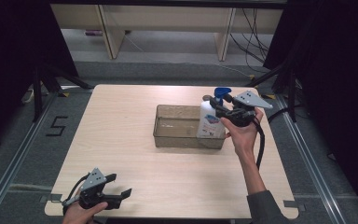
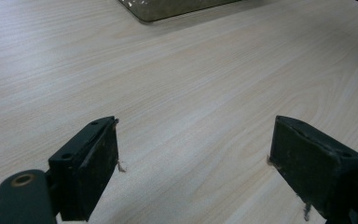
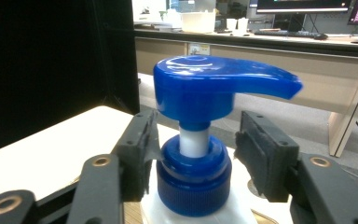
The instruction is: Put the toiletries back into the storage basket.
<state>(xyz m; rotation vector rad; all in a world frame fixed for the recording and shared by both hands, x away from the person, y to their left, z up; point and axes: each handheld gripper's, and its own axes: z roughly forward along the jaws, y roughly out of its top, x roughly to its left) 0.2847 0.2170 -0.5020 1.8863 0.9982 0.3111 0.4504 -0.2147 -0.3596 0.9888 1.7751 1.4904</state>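
Observation:
A white pump bottle (image 1: 209, 123) with a blue pump head (image 1: 222, 92) stands upright at the right end of a clear plastic bin (image 1: 168, 108). My right gripper (image 1: 220, 109) reaches in from the right at the bottle's neck. In the right gripper view its jaws flank the blue collar (image 3: 193, 179) under the pump head (image 3: 205, 86); my right gripper (image 3: 196, 149) is open, with a gap showing at the right pad (image 3: 261, 158). My left gripper (image 1: 120, 185) rests at the table's near left corner, open, with bare tabletop between the jaws of my left gripper (image 2: 193, 154).
The wooden table (image 1: 121, 140) carries the bin near its middle-right. A corner of the bin (image 2: 168, 9) is ahead of the left gripper. Desk legs and cables stand on the floor beyond the table. Black curtains close off both sides.

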